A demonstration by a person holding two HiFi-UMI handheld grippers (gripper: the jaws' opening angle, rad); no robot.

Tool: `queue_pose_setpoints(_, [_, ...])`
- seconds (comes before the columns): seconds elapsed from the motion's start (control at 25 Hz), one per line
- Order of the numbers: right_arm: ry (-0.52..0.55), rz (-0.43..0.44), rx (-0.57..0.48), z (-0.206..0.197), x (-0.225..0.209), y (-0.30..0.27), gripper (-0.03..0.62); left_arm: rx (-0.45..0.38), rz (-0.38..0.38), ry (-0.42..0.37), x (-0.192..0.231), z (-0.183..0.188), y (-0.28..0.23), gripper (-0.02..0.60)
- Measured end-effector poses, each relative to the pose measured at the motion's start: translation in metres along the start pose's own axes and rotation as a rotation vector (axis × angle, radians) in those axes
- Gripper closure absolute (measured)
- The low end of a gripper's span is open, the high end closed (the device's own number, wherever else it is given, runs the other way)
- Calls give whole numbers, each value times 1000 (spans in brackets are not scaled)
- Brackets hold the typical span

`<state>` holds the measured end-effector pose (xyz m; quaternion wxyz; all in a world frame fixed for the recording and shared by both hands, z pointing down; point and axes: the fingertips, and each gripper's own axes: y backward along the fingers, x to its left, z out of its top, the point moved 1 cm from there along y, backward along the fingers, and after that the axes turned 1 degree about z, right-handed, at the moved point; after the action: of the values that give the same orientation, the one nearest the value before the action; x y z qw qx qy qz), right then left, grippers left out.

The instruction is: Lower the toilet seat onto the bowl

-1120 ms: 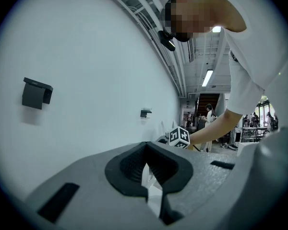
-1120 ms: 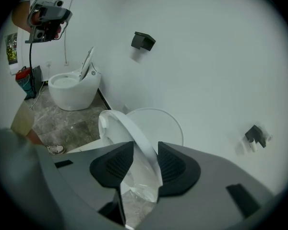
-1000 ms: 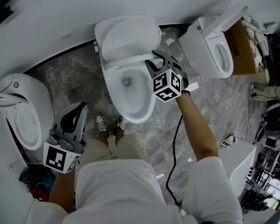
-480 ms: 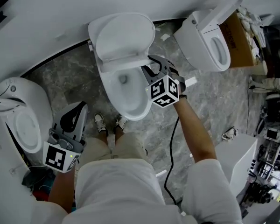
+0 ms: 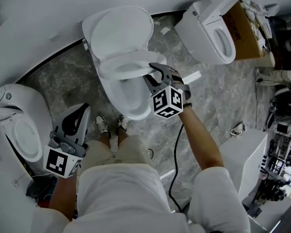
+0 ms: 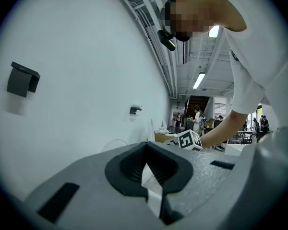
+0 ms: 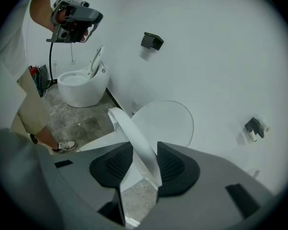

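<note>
head view: marbled floor [image 5: 58,84], white wall [image 5: 39,13]

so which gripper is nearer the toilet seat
Right. The right gripper is clamped on the toilet seat; the left gripper is off to the side, near the person's leg.

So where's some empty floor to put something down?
Bare grey marble floor lies between the middle white toilet bowl and the left white toilet, and in front of the right white toilet. Crowded at the right edge: dark equipment.
</note>
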<state>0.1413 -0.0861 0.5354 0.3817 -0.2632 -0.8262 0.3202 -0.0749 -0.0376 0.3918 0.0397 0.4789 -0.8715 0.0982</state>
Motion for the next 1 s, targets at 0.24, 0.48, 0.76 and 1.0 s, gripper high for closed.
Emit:
queue_pose_setpoints(0.24, [6, 22, 35, -16, 27, 7, 433, 13, -38, 5, -5, -8, -5, 577])
queue_pose_setpoints(0.48, [15, 44, 80, -36, 54, 16, 428, 15, -87, 3, -15, -10, -14, 577])
queue_pose_setpoints(0.76, [26, 68, 125, -57, 82, 23, 421, 29, -135, 8, -24, -18, -20, 578])
queue_pose_setpoints(1.0, [19, 82, 170, -74, 106, 24, 414, 45, -167, 20, -24, -31, -20, 578])
